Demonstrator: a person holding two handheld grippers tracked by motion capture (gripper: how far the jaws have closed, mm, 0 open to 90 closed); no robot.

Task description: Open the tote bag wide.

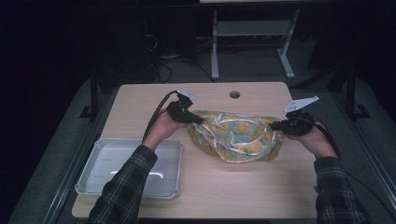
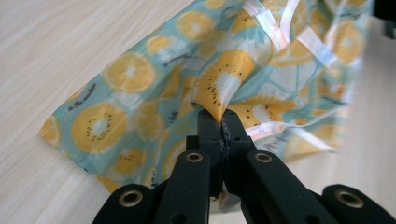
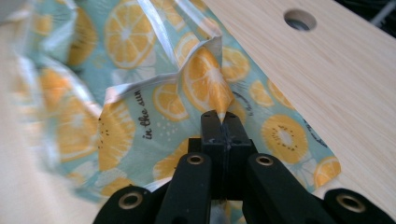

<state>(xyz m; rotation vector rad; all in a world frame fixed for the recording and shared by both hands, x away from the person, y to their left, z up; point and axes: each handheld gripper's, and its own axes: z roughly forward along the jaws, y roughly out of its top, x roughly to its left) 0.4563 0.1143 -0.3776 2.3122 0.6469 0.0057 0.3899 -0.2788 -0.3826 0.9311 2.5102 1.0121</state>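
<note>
Your sleeves were dark plaid flannel, your left gripper [image 1: 200, 120] and right gripper [image 1: 274, 126] matte black (brass-ringed screw holes), trailing black cables, grey three-cornered top plates.

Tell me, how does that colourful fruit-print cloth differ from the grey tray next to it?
The fruit-print cloth is soft, crumpled and patterned with orange and kiwi slices on teal; the tray is stiff, plain grey and flat-bottomed. The cloth is pinched at both ends by the left gripper and right gripper; the tray lies untouched. Both rest on the wooden table.
</note>
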